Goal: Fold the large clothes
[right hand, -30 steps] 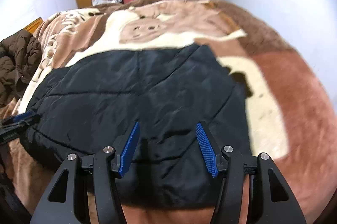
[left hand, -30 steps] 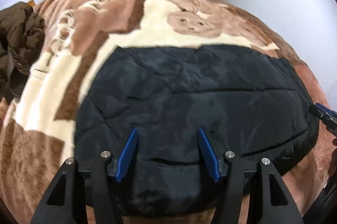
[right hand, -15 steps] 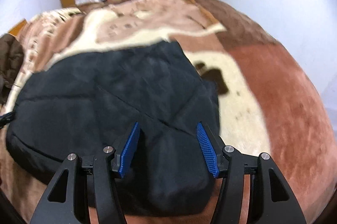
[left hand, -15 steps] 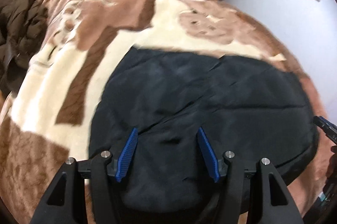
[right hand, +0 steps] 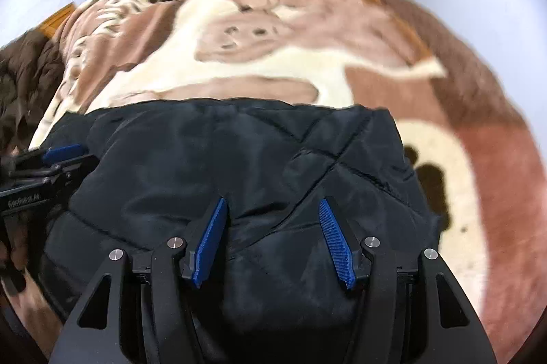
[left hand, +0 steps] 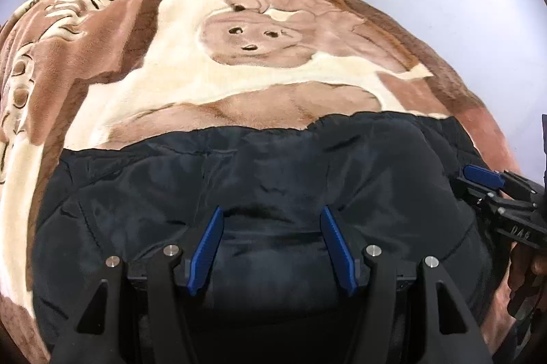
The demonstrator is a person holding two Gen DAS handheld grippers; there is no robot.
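**Both claws over the folded black jacket**

While you hold both tools angled down at the bed, your left claw (left hand: pixel 271 237) hangs over the near half of the black quilted jacket (left hand: pixel 266 179) with its blue pads (left hand: pixel 205 251) spread wide. Dark fabric fills the gap between them, but you cannot tell from this view whether the pads touch it, and nothing looks pinched. Your right claw (right hand: pixel 273 237) stands just as wide above the same jacket (right hand: pixel 246 159), toward its right side, again with no fold gripped between the pads (right hand: pixel 336 247).

The jacket lies as a broad, puffy bundle on the brown and cream plush blanket (left hand: pixel 239 80) that covers the bed, near the bed's closer edge. Its far hem runs straight across just below the blanket's cartoon face (left hand: pixel 253 39).

From the left view your right claw (left hand: pixel 492 189) shows at the jacket's right edge; from the right view your left claw (right hand: pixel 58 159) shows at its left edge. A brown coat (right hand: pixel 24 83) is heaped at the bed's left side, well apart from the jacket. The right view is slightly blurred.
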